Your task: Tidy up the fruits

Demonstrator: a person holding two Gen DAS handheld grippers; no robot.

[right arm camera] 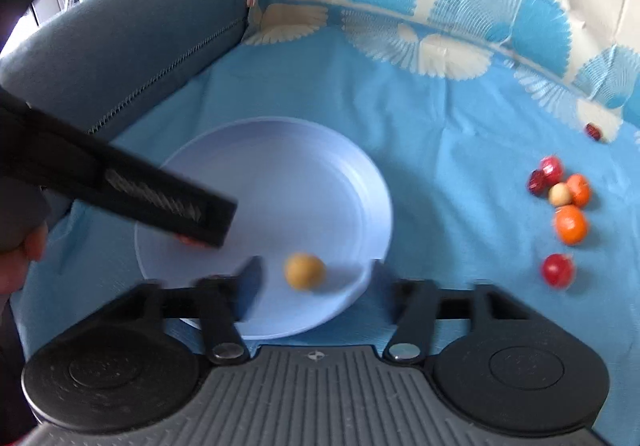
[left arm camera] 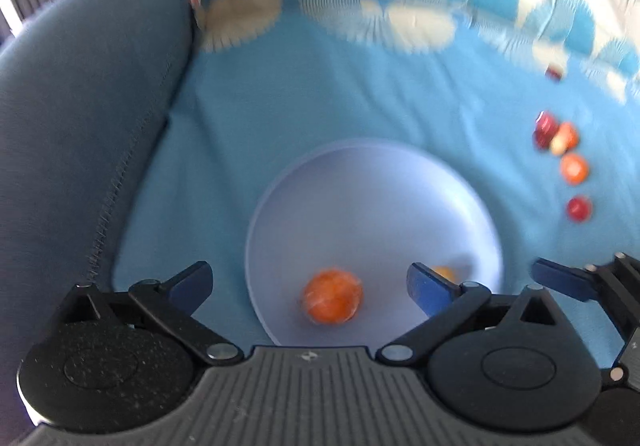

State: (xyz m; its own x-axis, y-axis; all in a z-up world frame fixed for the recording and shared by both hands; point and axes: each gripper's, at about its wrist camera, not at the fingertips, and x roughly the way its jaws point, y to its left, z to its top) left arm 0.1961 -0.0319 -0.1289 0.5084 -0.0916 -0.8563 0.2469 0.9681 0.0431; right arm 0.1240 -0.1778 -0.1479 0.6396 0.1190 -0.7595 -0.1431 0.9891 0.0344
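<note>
- One round, smooth, pale blue plate point(right arm camera: 304, 174) sits on the blue cloth point(right arm camera: 440, 134).
- Two round fruits lie on it: one orange fruit point(left arm camera: 332, 300) and one yellow fruit point(right arm camera: 305, 271).
- Six more small fruits point(right arm camera: 570, 224) lie on the cloth, well apart from the plate.
- The left gripper point(left arm camera: 310, 284) is wide open around the orange fruit.
- The right gripper point(right arm camera: 316, 278) is wide open too, holding nothing.

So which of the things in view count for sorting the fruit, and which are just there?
For the job:
- plate
- orange fruit and yellow fruit on the plate
- loose red and orange fruits on the cloth
- left gripper, right gripper, both open

Just there:
- blue patterned cloth
- grey cushion
</note>
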